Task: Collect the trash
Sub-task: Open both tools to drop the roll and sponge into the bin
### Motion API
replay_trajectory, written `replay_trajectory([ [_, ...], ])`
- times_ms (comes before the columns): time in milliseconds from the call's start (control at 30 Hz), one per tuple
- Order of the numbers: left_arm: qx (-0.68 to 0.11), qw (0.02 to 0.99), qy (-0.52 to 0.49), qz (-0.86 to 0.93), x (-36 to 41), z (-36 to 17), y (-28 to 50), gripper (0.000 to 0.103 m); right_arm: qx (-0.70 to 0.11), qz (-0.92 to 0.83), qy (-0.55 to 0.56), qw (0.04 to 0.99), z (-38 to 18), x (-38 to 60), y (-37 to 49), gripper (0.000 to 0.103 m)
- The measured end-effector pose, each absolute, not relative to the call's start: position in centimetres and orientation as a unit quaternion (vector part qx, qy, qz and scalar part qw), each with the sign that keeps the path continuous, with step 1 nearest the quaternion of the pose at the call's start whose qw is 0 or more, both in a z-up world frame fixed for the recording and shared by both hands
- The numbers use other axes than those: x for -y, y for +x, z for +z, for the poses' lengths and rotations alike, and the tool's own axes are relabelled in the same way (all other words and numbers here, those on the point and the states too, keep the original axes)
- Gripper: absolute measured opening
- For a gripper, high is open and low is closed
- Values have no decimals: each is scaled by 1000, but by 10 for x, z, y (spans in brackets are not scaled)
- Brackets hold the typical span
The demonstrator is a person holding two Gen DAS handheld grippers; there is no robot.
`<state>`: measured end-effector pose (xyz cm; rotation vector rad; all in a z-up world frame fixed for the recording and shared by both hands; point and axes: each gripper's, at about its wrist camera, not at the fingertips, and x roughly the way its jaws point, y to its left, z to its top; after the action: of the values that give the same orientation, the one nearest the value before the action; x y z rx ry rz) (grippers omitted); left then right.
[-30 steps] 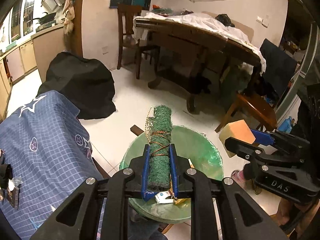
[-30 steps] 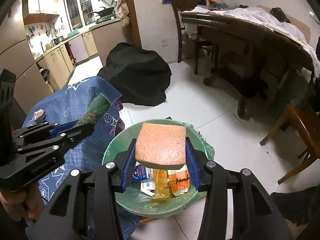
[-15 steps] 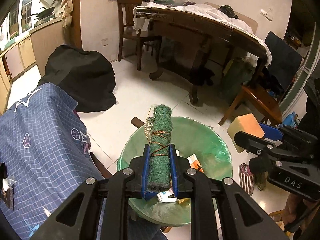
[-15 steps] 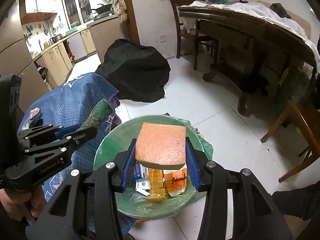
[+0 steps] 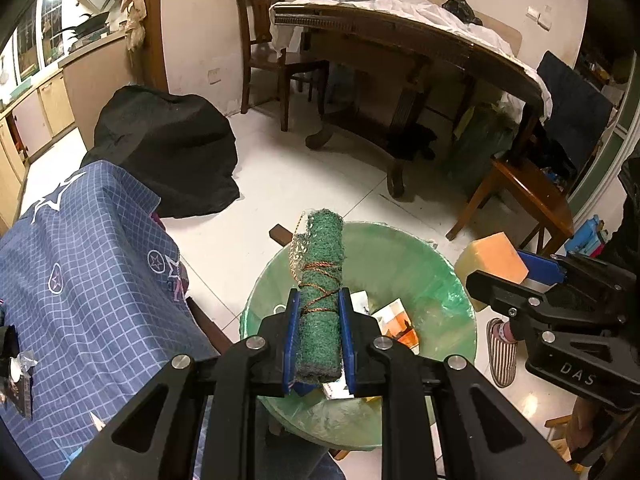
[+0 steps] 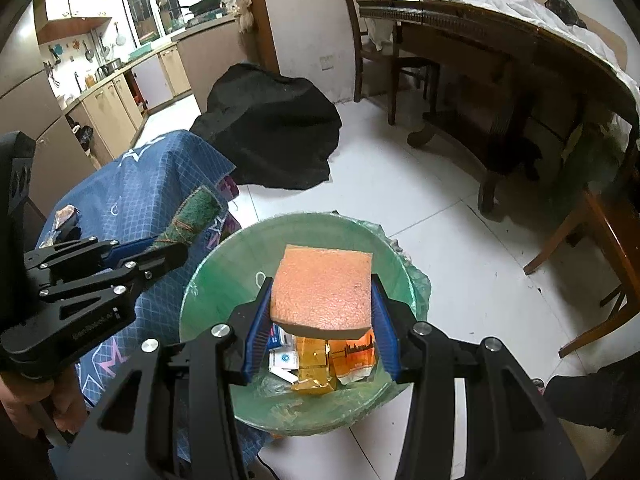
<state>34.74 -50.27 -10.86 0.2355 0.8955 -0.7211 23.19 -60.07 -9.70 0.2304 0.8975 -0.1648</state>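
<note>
The left gripper (image 5: pixel 319 332) is clamped on a rolled green scouring pad (image 5: pixel 320 292) bound with thin brown cord, its blue pads pressing both sides of the roll, which sticks out past the fingertips and hangs above the near rim of a round trash bin (image 5: pixel 436 280) lined with a translucent green bag. The right gripper (image 6: pixel 320 320) pinches an orange sponge (image 6: pixel 322 290) (its underside looks yellowish in the left wrist view) between its blue pads, jaws partly spread to the sponge's width; the sponge hangs over the bin's mouth. Inside the bin lie paper wrappers and an orange-printed carton (image 6: pixel 352 354), with a folded golden packet (image 6: pixel 312 368) beside them. Just left of the bin a blue checked cloth with star prints (image 5: pixel 80 272) covers a piece of furniture. Farther off on the white tiled floor sits a black draped heap (image 5: pixel 168 152), and beyond it a dark wooden dining table (image 5: pixel 400 40) with a white sheet and a chair (image 5: pixel 272 40).
</note>
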Motion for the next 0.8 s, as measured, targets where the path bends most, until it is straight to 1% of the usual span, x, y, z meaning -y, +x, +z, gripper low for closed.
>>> replay_trajectory([
  [200,-433,829,119,-334,504,-113,352,19,-449,-77,114,883,-108,603,235,44],
  [500,-439,825,124,-333,508,-120,355,21,-443,-77,116,886,-108,606,235,45],
  [533,-438,826,125,-331,508,-121,355,23,-440,-77,116,887,-107,607,234,47],
  [567,-440,827,124,-328,508,-121,356,28,-438,-78,119,888,-106,608,233,51],
  [600,-441,827,124,-325,507,-122,357,35,-436,-78,121,888,-105,608,233,61],
  [633,-441,828,123,-323,507,-122,357,40,-433,-80,121,890,-105,609,232,63],
  [667,-439,831,122,-320,506,-121,358,48,-432,-81,122,890,-104,609,232,63],
  [700,-437,833,122,-317,506,-121,358,54,-431,-81,123,890,-104,610,230,63],
  [800,-435,835,121,-314,503,-120,358,57,-428,-83,124,891,-104,610,228,63],
])
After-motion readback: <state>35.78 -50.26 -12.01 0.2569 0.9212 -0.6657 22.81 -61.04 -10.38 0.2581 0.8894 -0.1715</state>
